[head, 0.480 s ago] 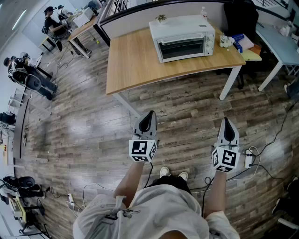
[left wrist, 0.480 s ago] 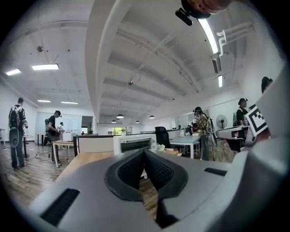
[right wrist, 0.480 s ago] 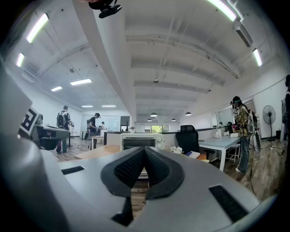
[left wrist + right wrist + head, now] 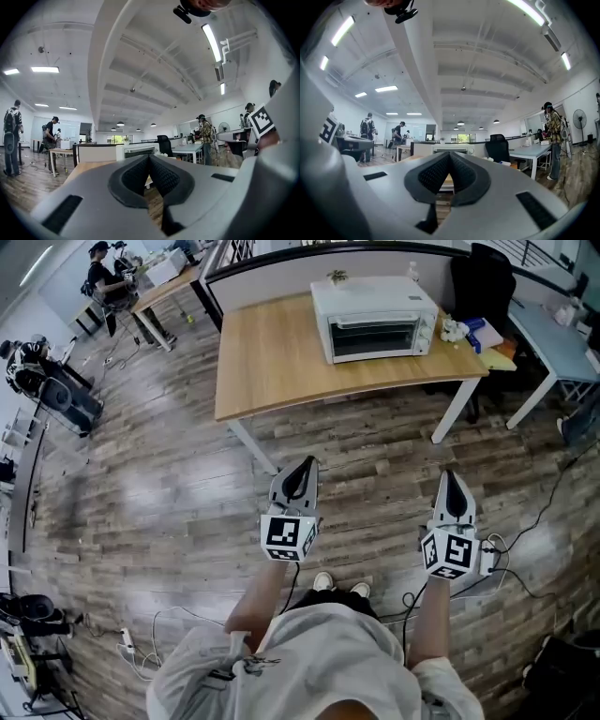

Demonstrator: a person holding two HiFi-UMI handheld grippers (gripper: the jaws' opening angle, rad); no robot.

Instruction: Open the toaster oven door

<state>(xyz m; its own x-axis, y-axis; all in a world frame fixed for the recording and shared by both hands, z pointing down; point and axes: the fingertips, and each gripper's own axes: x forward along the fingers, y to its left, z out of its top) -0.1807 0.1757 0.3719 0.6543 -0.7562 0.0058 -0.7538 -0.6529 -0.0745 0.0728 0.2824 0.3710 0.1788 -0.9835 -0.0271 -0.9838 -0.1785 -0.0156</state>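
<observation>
The white toaster oven [image 4: 375,320] stands at the back right of a wooden table [image 4: 272,362], its glass door closed and facing me. Both grippers hang over the wood floor, well short of the table's front edge. My left gripper [image 4: 301,472] and my right gripper [image 4: 451,486] point level toward the table, each shut with nothing between the pads. In the left gripper view the toaster oven [image 4: 138,150] shows far off above the closed left gripper [image 4: 149,160]. The right gripper view shows the toaster oven [image 4: 451,149] just over the closed right gripper [image 4: 449,158].
A black office chair [image 4: 483,277] stands behind the table's right end. A white lump [image 4: 455,327] and a blue box [image 4: 483,329] lie beside the oven. A light desk [image 4: 553,329] is at the right. Cables [image 4: 525,540] trail on the floor. People [image 4: 103,282] work at far desks.
The head view has shifted a little, so the table and oven sit slightly further right and lower. Both grippers stay shut in much the same place.
</observation>
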